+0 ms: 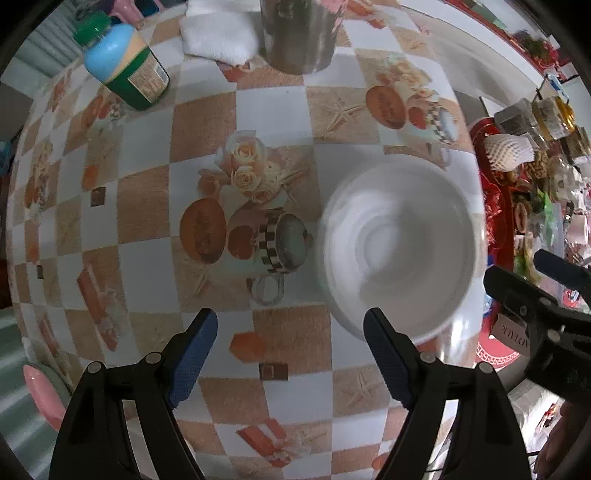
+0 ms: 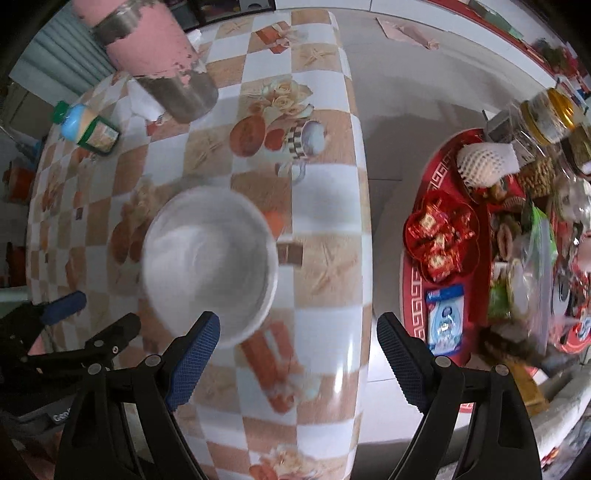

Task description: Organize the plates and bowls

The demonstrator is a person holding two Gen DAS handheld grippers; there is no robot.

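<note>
A white bowl (image 1: 402, 243) stands on the checked tablecloth, blurred by motion. It is empty as far as I can see. My left gripper (image 1: 290, 321) points down at the table, open, with only cloth between its fingers; its right finger overlaps the bowl's near rim. In the right wrist view the same bowl (image 2: 210, 258) lies left of centre. My right gripper (image 2: 298, 321) is open above the table's edge, its left finger over the bowl's near rim. Each gripper shows in the other's view: the right gripper (image 1: 524, 269) and the left gripper (image 2: 96, 314) flank the bowl.
A green-capped bottle (image 1: 122, 62), a white cloth (image 1: 218, 37) and a steel flask (image 1: 299, 33) stand at the table's far side. A pink dish (image 1: 40, 391) shows at the lower left. Beyond the table edge is a red tray (image 2: 417, 288) of snacks and jars.
</note>
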